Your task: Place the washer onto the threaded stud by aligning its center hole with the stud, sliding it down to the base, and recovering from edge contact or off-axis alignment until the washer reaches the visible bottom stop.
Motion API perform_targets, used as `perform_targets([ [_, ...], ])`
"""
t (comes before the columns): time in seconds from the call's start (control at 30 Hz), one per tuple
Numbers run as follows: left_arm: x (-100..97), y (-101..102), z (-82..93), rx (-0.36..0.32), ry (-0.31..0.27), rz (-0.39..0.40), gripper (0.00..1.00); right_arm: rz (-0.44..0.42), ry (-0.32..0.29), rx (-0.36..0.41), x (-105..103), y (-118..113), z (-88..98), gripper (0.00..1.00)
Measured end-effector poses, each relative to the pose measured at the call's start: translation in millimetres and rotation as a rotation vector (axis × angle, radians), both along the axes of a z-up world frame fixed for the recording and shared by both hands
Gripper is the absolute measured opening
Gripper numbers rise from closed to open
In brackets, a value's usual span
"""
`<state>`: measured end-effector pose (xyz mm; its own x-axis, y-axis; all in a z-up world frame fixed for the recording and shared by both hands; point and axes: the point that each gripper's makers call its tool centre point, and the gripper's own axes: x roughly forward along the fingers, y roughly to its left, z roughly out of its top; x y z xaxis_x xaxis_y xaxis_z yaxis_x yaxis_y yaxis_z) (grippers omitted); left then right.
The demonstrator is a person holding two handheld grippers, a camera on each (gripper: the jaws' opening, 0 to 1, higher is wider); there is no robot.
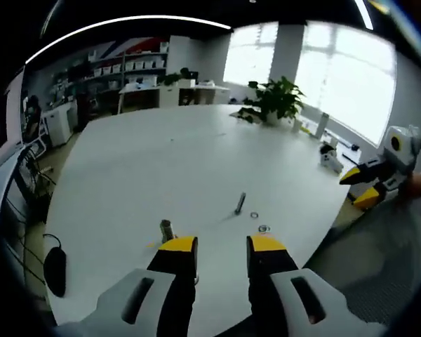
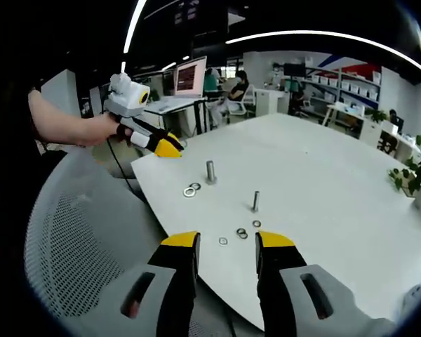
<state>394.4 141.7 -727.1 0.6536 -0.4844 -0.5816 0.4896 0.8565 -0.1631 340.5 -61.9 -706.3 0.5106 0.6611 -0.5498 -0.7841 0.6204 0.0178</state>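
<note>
A thin threaded stud [image 1: 240, 203] stands upright on the white table [image 1: 161, 161], with small washers [image 1: 264, 229] lying flat just right of it. A thicker stud [image 1: 167, 229] stands near my left gripper [image 1: 222, 246], which is open and holds nothing. In the right gripper view the thin stud [image 2: 255, 201] has washers [image 2: 241, 232] at its foot. The thick stud [image 2: 210, 172] has two washers [image 2: 190, 191] beside it. My right gripper [image 2: 227, 242] hovers open at the table edge, just short of a washer [image 2: 223, 241]. The left gripper [image 2: 154, 144] is held in a hand off the table's corner.
A grey mesh chair [image 2: 77, 239] sits close below the table edge. A potted plant [image 1: 277, 98] stands at the table's far side by the windows. Shelves [image 1: 137, 67] and desks line the back wall. A person sits at a monitor [image 2: 189, 76].
</note>
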Motion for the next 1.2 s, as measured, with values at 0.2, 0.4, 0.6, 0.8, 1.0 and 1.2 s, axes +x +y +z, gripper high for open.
perform_targets([
  [0.2, 11.6, 8, -20.5, -0.024, 0.085, 0.075, 0.3, -0.009, 0.009, -0.005, 1, -1, -1.5, 0.34],
  [0.4, 32.5, 23, -20.1, -0.139, 0.092, 0.206, 0.33, 0.002, 0.015, -0.027, -1, 0, -5.3, 0.34],
  [0.6, 28.5, 42, -43.9, -0.08, 0.119, 0.225, 0.34, -0.016, 0.015, -0.035, 0, -2, -6.2, 0.34],
  [0.8, 14.7, 41, -74.4, -0.039, 0.21, 0.202, 0.34, -0.012, 0.02, -0.048, -1, -1, -8.7, 0.34],
  [1.0, 12.6, 36, -91.1, -0.017, 0.265, 0.164, 0.34, -0.018, 0.019, -0.054, 0, -3, -8.7, 0.34],
  [1.2, 6.8, 40, -114.2, 0.078, 0.328, 0.114, 0.35, -0.027, 0.017, -0.052, 2, -4, -8.6, 0.34],
])
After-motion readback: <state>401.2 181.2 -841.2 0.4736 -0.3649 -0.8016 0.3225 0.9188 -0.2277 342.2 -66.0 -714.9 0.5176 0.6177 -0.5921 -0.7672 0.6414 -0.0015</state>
